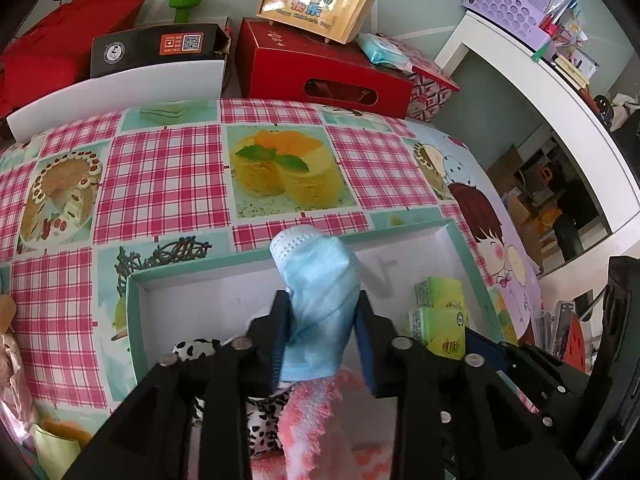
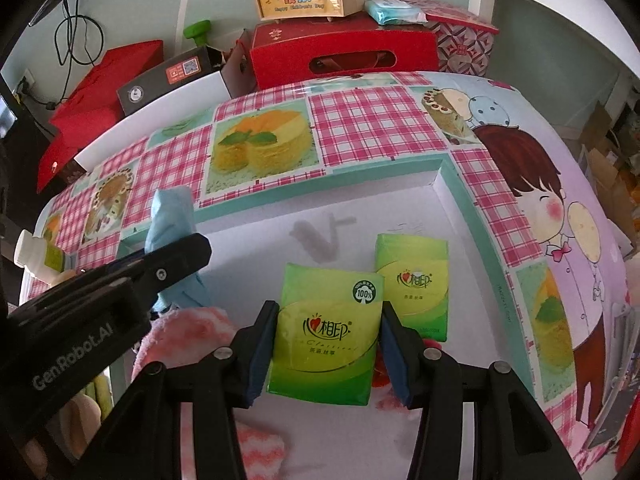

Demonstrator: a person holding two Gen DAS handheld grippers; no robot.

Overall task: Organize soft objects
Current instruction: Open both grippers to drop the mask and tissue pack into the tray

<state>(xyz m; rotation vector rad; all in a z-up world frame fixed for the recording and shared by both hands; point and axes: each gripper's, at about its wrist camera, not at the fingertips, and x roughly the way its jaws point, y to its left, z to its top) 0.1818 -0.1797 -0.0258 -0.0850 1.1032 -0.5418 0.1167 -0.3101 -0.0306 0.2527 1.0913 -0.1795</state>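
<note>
My left gripper is shut on a folded light-blue face mask, held above the white tray with a teal rim; the mask also shows in the right wrist view. Under it lie a pink fluffy cloth and a black-and-white spotted cloth. My right gripper is shut on a green tissue pack over the tray. A second green tissue pack lies in the tray beside it; both packs show in the left wrist view.
The tray sits on a pink-checked tablecloth with cake pictures. Red boxes, a black box and a wooden gift box stand behind the table. A white bottle stands at the left. A white desk is at the right.
</note>
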